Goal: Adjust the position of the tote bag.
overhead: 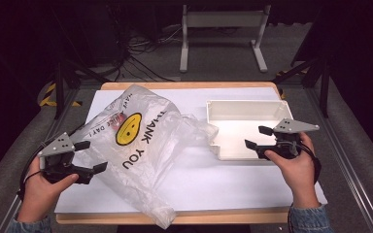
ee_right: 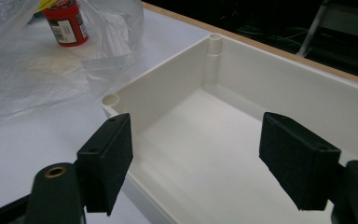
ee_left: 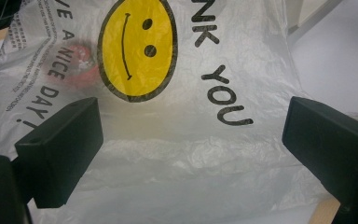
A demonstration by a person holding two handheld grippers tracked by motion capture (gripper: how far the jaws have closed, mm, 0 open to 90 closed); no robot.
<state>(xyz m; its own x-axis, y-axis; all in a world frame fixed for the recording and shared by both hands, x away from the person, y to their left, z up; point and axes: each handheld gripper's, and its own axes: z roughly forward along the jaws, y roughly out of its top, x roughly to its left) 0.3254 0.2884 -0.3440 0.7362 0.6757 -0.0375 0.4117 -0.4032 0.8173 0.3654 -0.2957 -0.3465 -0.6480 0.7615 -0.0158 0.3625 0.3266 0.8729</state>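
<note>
bag [overhead: 141,145]: reads "THANK YOU", "HAVE A NICE DAY!" (yellow smiley) | clear, crumpled | your left tool [overhead: 91,156] and right tool [overhead: 256,137]: jaws apart, empty

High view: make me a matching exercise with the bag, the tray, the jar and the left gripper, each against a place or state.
1 bag
2 tray
3 jar
4 left gripper

a red, seen through the plastic
b empty, at the table's right
c open, by the bag's left edge
d crumpled, printed with a smiley

Pairs: 1-d, 2-b, 3-a, 4-c
</note>
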